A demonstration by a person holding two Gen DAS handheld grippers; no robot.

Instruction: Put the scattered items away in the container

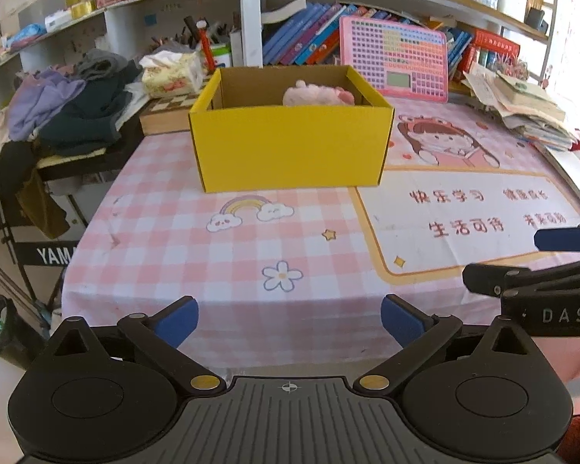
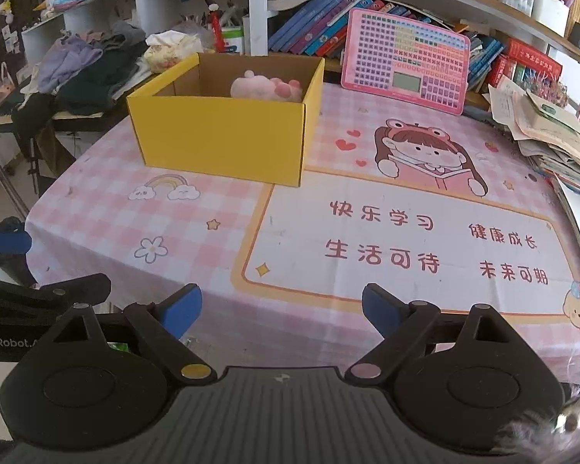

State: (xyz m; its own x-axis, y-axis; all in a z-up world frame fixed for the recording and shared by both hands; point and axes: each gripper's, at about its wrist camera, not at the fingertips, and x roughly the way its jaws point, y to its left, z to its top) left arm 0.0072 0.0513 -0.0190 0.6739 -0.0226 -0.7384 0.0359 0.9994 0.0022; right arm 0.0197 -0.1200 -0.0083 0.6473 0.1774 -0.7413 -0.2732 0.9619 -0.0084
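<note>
Table (image 1: 166, 239): covered with a pink checked cloth; no loose item shows on the open cloth in either view
Clutter, 9 to 3 o'clock: clothes pile (image 1: 69, 112) at the left edge, books (image 1: 313, 34) and pink keyboard toy (image 1: 394, 58) at the back, paper stack (image 1: 522, 104) at right; whether any of it belongs to the task cannot be told
Container: yellow box (image 1: 290, 147), open-topped, at 12 o'clock from the left gripper, 11 o'clock from the right
Item: pink plush toy (image 2: 266, 87) lies inside the box, towards its far right corner
Left gripper (image 1: 289, 323): fingers spread wide, holding nothing, at the near table edge
Right gripper (image 2: 281, 311): fingers spread, likewise empty, just beside the left
Progress: judged at or near completion; nothing more to collect is evident
</note>
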